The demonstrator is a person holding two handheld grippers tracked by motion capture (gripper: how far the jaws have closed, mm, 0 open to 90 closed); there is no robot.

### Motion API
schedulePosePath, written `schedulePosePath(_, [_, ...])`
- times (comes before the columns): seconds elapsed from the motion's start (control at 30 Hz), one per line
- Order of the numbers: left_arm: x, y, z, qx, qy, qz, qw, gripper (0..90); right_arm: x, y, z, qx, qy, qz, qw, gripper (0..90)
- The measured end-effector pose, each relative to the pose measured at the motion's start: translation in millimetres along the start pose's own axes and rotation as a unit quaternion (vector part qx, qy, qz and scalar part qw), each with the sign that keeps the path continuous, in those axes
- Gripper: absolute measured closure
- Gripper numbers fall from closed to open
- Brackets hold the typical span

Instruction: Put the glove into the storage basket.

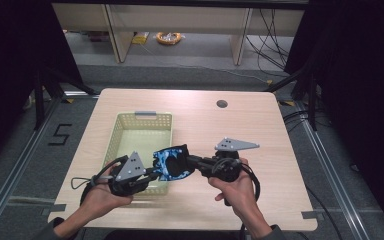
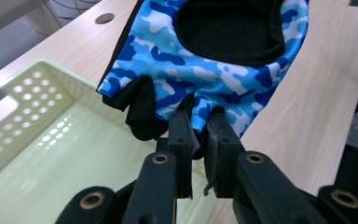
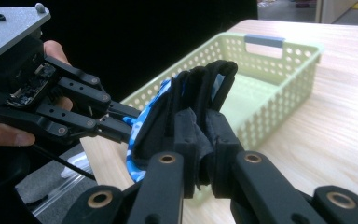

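Two hand-held grippers are holding one blue camouflage glove (image 1: 171,163) over the near right corner of a basket.

The left hand-held gripper (image 1: 150,173) is reaching in from the lower left and pinching the glove's blue edge between nearly closed jaws; the right hand-held gripper (image 1: 192,161) is lying almost level, pointing left, clamping what is probably the black palm side. One pale green perforated basket (image 1: 130,122) is sitting on the wooden counter (image 1: 260,130), below the glove.
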State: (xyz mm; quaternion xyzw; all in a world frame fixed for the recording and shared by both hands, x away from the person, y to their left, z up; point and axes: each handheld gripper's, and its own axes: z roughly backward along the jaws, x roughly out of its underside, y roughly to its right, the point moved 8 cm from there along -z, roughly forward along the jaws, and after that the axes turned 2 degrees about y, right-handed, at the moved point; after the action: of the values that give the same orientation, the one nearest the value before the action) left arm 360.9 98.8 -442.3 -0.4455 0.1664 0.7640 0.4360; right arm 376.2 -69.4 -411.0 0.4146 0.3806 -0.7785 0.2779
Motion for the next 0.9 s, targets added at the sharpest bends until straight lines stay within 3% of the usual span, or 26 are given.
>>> schedulePosePath(0.03, [1.2,-4.2,2.6,-0.004,-0.002,-0.002,1.0,81.2,-3.4,0.2,-5.0,-0.004,0.004,0.013,0.9999,84.9])
schedulePosePath(0.07, [3.3,-7.8,4.7,-0.006,-0.002,0.003,1.0,81.2,-5.4,-2.1,-9.1,-0.006,0.003,0.004,1.0,84.9])
schedulePosePath(0.2, [10.0,-22.4,13.5,-0.013,-0.01,0.007,0.9998,80.9,-13.9,-5.3,-26.2,-0.011,-0.003,0.013,0.9999,85.0])
schedulePosePath(0.27, [12.6,-27.8,17.1,-0.017,-0.011,0.01,0.9997,81.0,-17.2,-9.7,-34.7,-0.016,-0.009,0.002,0.9998,85.0])
schedulePosePath(0.3, [14.2,-30.5,19.0,-0.021,-0.012,0.012,0.9996,81.0,-18.9,-8.5,-38.5,-0.017,-0.007,0.015,0.9997,85.0])
schedulePosePath(0.43, [20.5,-39.9,26.1,-0.027,-0.019,0.016,0.9993,81.0,-23.2,-13.8,-52.7,-0.022,-0.016,0.009,0.9996,85.0])
schedulePosePath(0.47, [22.1,-42.0,27.5,-0.028,-0.021,0.016,0.9993,81.0,-24.9,-12.1,-56.5,-0.019,-0.014,0.025,0.9994,85.0])
schedulePosePath(0.5, [22.9,-43.7,27.9,-0.03,-0.017,0.017,0.9993,81.0,-25.2,-15.3,-59.2,-0.023,-0.02,0.012,0.9995,85.0])
schedulePosePath(0.53, [25.6,-47.5,30.5,-0.035,-0.024,0.019,0.9989,81.0,-26.2,-14.9,-62.1,-0.022,-0.02,0.02,0.9994,85.0])
schedulePosePath(0.9, [44.5,-68.6,35.4,-0.038,-0.043,0.029,0.9979,81.1,-26.8,-17.7,-96.8,-0.02,-0.032,0.014,0.9992,85.1])
